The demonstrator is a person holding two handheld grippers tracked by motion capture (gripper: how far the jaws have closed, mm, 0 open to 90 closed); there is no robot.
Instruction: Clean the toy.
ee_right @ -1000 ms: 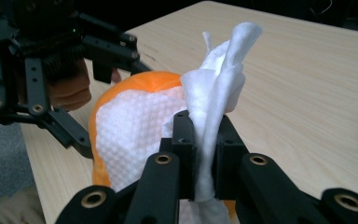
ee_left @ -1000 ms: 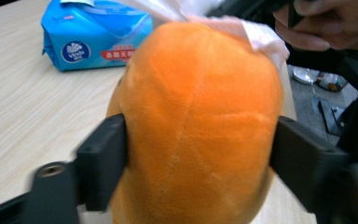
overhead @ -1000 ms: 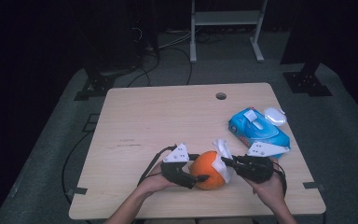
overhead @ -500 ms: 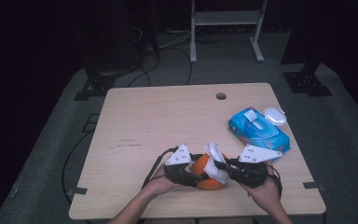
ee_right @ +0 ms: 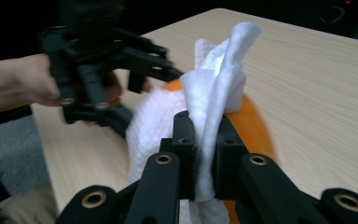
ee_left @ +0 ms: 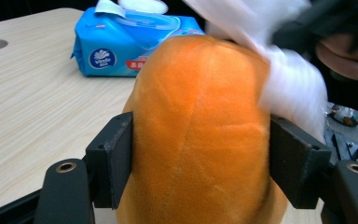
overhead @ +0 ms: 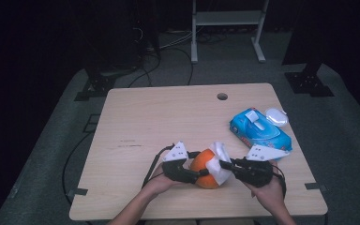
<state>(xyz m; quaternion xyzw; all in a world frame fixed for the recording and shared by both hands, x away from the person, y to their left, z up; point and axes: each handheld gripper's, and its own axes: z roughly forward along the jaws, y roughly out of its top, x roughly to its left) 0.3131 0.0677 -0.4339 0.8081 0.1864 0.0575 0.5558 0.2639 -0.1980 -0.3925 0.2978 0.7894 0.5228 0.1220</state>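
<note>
Since a second before, both hands had kept near the front edge while the left gripper (overhead: pixel 201 172) had just been closing and then easing its jaws around the orange plush toy (overhead: pixel 205 169), which now sat clamped between the two pads, as the left gripper view showed (ee_left: pixel 200 135).

One light wooden table (overhead: pixel 168 122) carried everything, with one round hole (overhead: pixel 222 96) near its far edge. On it lay one blue pack of wet wipes (overhead: pixel 258 132) (its flip lid stood open), well apart from the toy toward the right; its round white logo was too small to read. One white lid-like piece (overhead: pixel 276 116) lay just beside the pack's far side.

One orange plush toy rested on the table near the front edge, between the two grippers. One white wipe (overhead: pixel 218 163) draped over its right side, touching it. The right gripper (ee_right: pixel 205 154) had its jaws pressed together on that wipe (ee_right: pixel 219 93), pinching a fold.
</note>
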